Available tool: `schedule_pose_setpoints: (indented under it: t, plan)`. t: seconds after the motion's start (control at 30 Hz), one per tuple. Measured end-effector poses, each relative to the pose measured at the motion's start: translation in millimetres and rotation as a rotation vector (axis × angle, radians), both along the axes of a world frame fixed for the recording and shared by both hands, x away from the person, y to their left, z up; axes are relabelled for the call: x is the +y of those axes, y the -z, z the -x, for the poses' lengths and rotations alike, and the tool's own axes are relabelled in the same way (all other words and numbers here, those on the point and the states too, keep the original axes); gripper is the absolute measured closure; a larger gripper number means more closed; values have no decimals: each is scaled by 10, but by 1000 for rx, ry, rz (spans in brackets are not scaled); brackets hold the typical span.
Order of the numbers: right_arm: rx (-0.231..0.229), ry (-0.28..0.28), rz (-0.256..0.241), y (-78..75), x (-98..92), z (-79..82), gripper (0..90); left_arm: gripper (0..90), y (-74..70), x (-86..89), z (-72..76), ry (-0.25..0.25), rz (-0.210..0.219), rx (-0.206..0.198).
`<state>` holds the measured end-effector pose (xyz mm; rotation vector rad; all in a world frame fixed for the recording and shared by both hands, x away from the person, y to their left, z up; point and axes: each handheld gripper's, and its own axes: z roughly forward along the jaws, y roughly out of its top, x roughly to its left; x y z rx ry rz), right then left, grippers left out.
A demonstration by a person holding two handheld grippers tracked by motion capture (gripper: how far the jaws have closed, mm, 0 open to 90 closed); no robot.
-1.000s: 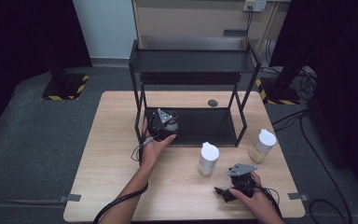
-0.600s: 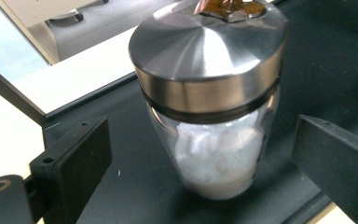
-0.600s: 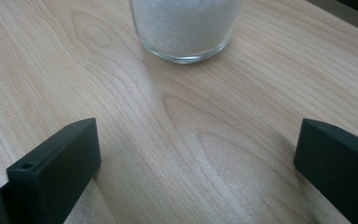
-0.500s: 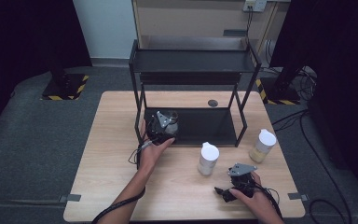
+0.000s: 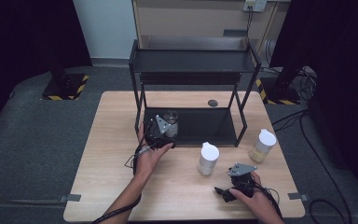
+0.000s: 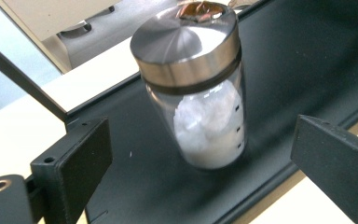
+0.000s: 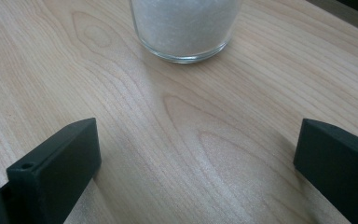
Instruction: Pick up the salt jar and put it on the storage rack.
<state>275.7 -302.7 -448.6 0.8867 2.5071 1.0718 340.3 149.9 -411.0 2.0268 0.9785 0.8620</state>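
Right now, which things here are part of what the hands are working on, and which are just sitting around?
In the job:
left gripper, open around the jar
metal-lidded jar on the lower shelf
black shelf rack

Lying about:
white-lidded jar
yellowish jar
small dark disc
right gripper, open, on the table

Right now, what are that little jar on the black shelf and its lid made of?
The jar looks like clear glass: its white contents show through. Its lid looks like brushed metal, with a radial sheen. The shelf seems matt black, perhaps painted metal.
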Motion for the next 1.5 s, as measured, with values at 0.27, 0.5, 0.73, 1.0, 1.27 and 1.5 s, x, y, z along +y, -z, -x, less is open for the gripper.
schedule_pose_setpoints:
  t: [0.27, 0.5, 0.73, 1.0, 1.27, 1.5]
  plan:
    - [0, 0, 0, 0, 0, 0, 9, 45, 14, 34, 182, 31, -36, 6]
    - [0, 0, 0, 0, 0, 0, 9, 46, 11, 81, 333, 86, -65, 27]
    - [0, 0, 0, 0, 0, 0, 9, 49, 38, 181, 444, 113, -52, 50]
    - [0, 0, 0, 0, 0, 0, 9, 48, 37, 277, 544, 132, -68, 60]
    - [0, 0, 0, 0, 0, 0, 9, 48, 48, 393, 644, 155, -91, 60]
    - [0, 0, 0, 0, 0, 0, 9, 47, 72, 478, 690, 157, -114, 71]
